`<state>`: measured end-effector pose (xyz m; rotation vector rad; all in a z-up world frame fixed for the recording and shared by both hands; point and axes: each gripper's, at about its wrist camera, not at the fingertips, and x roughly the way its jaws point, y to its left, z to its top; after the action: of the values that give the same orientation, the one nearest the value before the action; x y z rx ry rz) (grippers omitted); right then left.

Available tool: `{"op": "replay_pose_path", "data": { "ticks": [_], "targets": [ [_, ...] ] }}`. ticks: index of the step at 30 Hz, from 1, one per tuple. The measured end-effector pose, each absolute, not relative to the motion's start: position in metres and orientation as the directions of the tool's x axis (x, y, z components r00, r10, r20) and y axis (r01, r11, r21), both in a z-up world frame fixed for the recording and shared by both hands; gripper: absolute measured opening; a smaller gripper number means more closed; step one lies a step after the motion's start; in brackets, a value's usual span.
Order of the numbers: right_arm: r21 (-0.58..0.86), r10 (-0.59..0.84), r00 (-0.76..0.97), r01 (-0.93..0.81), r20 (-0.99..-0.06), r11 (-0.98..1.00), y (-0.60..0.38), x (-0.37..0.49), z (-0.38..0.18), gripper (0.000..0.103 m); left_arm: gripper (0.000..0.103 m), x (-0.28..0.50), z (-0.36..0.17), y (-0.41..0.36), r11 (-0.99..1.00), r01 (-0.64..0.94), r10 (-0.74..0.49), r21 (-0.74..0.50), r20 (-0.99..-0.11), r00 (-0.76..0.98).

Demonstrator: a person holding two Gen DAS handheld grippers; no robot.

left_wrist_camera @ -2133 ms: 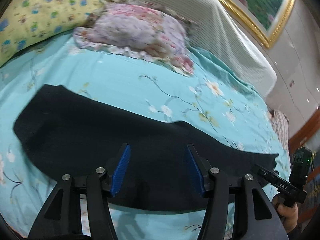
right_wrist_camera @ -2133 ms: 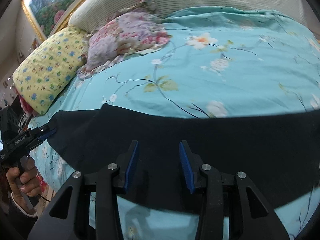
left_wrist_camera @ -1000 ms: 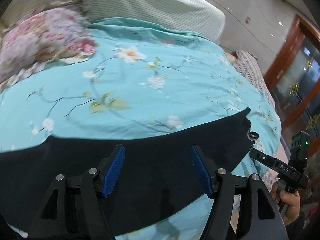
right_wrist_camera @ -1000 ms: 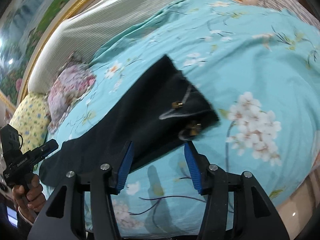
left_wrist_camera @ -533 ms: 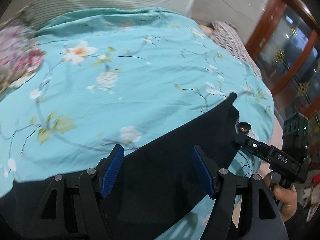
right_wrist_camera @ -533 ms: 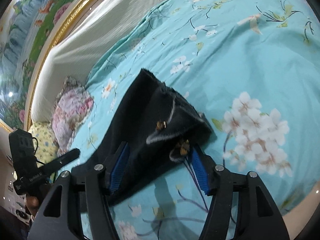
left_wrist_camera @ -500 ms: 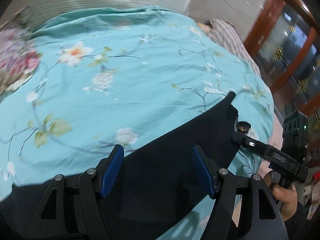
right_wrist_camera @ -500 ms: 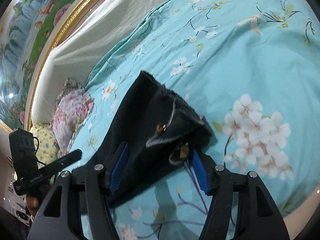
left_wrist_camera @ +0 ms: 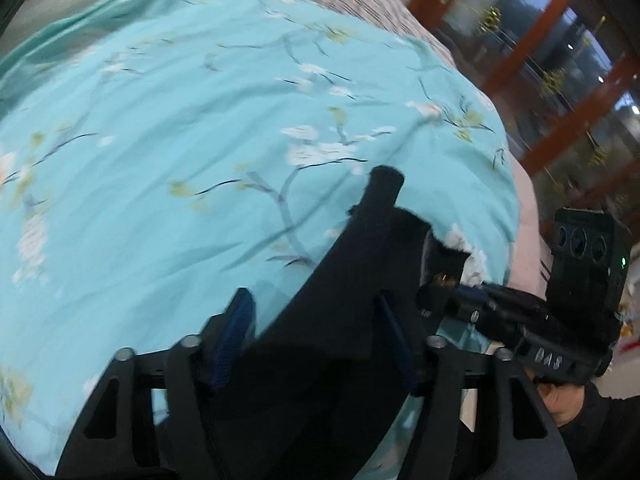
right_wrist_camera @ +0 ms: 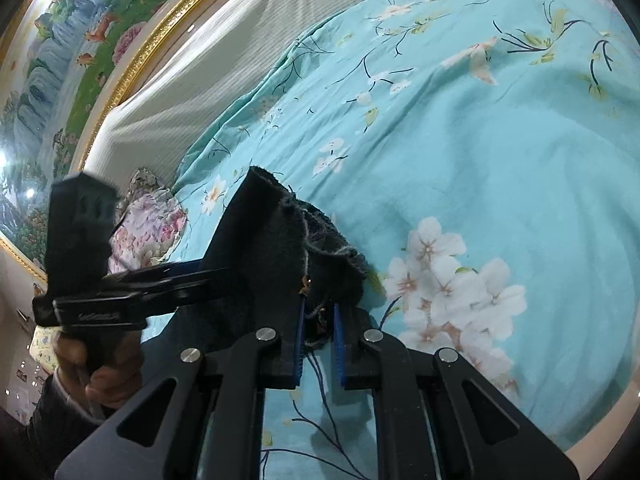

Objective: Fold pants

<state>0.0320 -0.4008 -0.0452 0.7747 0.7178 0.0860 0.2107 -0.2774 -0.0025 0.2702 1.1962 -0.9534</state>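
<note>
The black pants [left_wrist_camera: 340, 320] lie on the turquoise floral bedspread [left_wrist_camera: 180, 140], waist end toward the bed's right edge. In the right wrist view the waistband [right_wrist_camera: 288, 232] with its drawstring and metal tips sits at my right gripper [right_wrist_camera: 319, 316], whose blue pads are nearly closed on the waistband corner. My left gripper [left_wrist_camera: 316, 320] is open, its jaws straddling the pants fabric near the waist. The right gripper also shows in the left wrist view [left_wrist_camera: 444, 292], and the left gripper shows in the right wrist view [right_wrist_camera: 208, 272] reaching over the pants.
A floral pillow [right_wrist_camera: 148, 224] and a striped headboard cushion [right_wrist_camera: 224, 56] lie at the bed's head under a gold-framed painting [right_wrist_camera: 60, 40]. The bed's edge [left_wrist_camera: 524, 216] drops off by wooden doors [left_wrist_camera: 560, 60].
Both grippers swept from the pant legs to the waist end. My right gripper closed on the waistband corner. My left gripper moved over the pants beside it, still open.
</note>
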Motion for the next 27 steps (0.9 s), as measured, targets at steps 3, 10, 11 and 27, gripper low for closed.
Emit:
{"op": "replay_pose_path", "data": {
  "ticks": [3,10,11,27],
  "targets": [
    [0.669,0.332,0.764,0.170,-0.553,0.723,-0.401,0.031,-0.047,0.013,0.038,0.219,-0.012,-0.291,0.566,0.743,-0.504,-0.357,-0.863,-0.030],
    [0.681,0.361,0.766,0.135,-0.532,0.719,-0.400,0.031,-0.045,0.013,0.021,0.216,-0.001,-0.284,0.528,0.747,-0.571,-0.404,-0.820,-0.040],
    [0.680,0.363,0.767,0.128,-0.529,0.722,-0.400,0.030,-0.044,0.013,0.020,0.214,0.003,-0.281,0.524,0.747,-0.584,-0.409,-0.811,-0.035],
    [0.712,0.601,0.740,-0.245,-0.301,0.658,-0.331,0.041,0.030,0.013,0.013,0.186,0.077,-0.152,0.520,0.703,-0.759,-0.485,-0.640,0.120]
  ]
}}
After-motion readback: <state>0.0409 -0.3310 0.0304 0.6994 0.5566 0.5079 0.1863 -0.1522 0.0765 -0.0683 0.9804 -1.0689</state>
